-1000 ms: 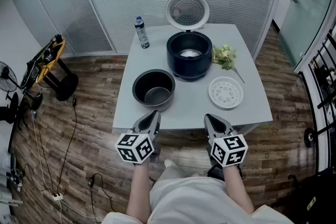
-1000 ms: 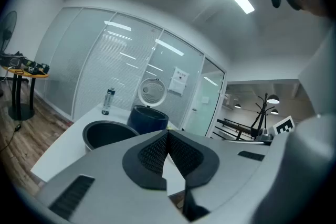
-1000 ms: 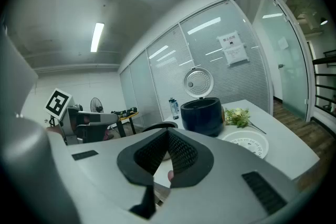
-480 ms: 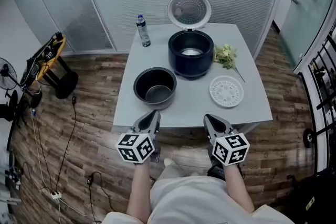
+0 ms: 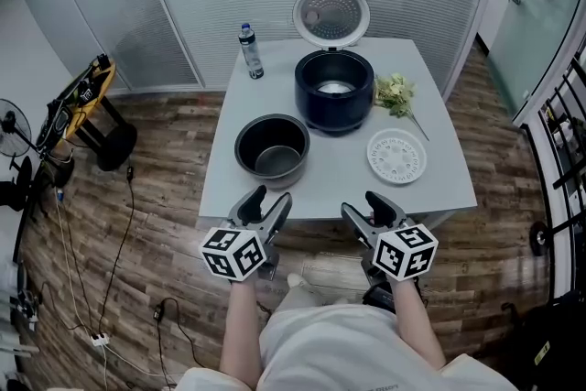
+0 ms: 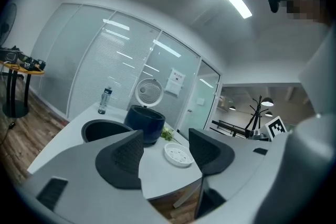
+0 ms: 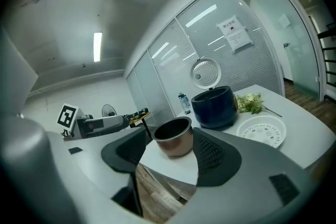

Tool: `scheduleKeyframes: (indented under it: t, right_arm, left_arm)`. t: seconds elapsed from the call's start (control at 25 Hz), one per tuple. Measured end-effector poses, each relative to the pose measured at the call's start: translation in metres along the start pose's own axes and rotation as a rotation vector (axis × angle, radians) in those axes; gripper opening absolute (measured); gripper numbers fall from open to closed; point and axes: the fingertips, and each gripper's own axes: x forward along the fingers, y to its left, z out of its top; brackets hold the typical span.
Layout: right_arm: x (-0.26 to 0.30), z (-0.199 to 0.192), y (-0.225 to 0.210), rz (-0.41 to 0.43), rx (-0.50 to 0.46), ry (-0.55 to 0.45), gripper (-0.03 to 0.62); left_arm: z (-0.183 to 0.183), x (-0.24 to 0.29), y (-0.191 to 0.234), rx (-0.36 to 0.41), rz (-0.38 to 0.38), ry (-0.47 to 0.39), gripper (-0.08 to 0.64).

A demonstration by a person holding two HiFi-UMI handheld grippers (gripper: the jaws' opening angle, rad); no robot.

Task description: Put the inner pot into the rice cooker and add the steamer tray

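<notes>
The dark inner pot stands empty at the front left of the white table. Behind it sits the dark blue rice cooker, its round lid raised. The white perforated steamer tray lies flat at the front right. My left gripper and right gripper hover side by side just off the table's near edge. Both have just been opening and are open, with nothing between their jaws.
A water bottle stands at the table's back left, and leafy greens lie right of the cooker. Glass partition walls close the back. A stand with a yellow device and cables are on the wood floor at left.
Both grippers' jaws have gone from shut to wide open. Both hands stay at the table's near edge.
</notes>
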Motion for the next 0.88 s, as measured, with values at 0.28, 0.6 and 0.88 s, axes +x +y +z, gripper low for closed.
scheduleKeyframes:
  t: [0.28, 0.6, 0.88]
  right_arm:
    - [0.004, 0.001, 0.004, 0.018, -0.002, 0.016, 0.275]
    - [0.019, -0.018, -0.003, 0.034, 0.02, 0.078, 0.275]
    - [0.074, -0.034, -0.016, 0.05, 0.081, 0.16, 0.275]
  left_arm:
    - [0.001, -0.01, 0.015, -0.039, 0.064, 0.006, 0.262]
    - [-0.022, -0.03, 0.043, -0.093, 0.159, 0.029, 0.262]
    - [-0.028, -0.03, 0.099, -0.155, 0.24, 0.038, 0.262]
